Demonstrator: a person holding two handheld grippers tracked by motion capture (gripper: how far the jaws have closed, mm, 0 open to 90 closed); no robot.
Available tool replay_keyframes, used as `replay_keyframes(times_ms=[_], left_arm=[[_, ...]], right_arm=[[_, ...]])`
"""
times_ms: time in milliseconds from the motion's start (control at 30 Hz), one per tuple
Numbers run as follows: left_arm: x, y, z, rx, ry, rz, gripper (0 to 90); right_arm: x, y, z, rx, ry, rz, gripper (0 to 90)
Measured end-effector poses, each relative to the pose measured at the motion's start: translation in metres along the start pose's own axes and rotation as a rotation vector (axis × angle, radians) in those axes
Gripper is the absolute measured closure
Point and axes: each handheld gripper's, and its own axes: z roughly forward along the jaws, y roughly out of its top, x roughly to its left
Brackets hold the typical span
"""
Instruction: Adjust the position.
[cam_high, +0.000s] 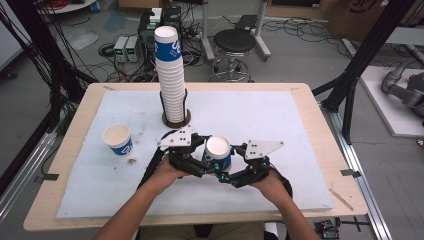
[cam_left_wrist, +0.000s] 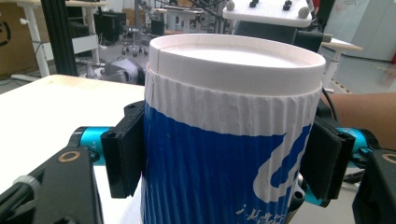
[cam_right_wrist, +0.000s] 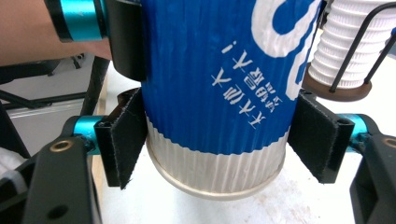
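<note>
I clamp the upright cup (cam_high: 218, 152) with my left gripper (cam_high: 202, 159) at table centre; my right gripper (cam_high: 227, 170) pinches its lower end from the right, long axis vertical.

two loose paper cups (cam_high: 218, 151), one tall cup stack (cam_high: 169, 75), two grippers (cam_high: 192, 155), one stool (cam_high: 234, 42).

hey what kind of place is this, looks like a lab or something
Probably a robotics lab or workshop: grey electronic boxes amid tangled cables on the floor, a black round stool, and a black metal frame beside the light wooden table.
</note>
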Motion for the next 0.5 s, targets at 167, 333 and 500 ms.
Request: replay_keyframes(times_ms=[167,333,500], left_arm=[[-0.001,0.000,0.000,0.017,0.037,-0.031,16.4],[0.000,-0.001,-0.005,0.039,0.038,-0.039,14.6],[0.001,-0.001,-0.016,0.054,0.046,-0.041,14.6]], right_arm=[[-0.001,-0.001,0.000,0.020,0.004,-0.005,25.7],[-0.001,-0.001,-0.002,0.038,0.000,-0.011,26.1],[-0.002,0.001,-0.008,0.050,-0.024,-0.023,26.5]])
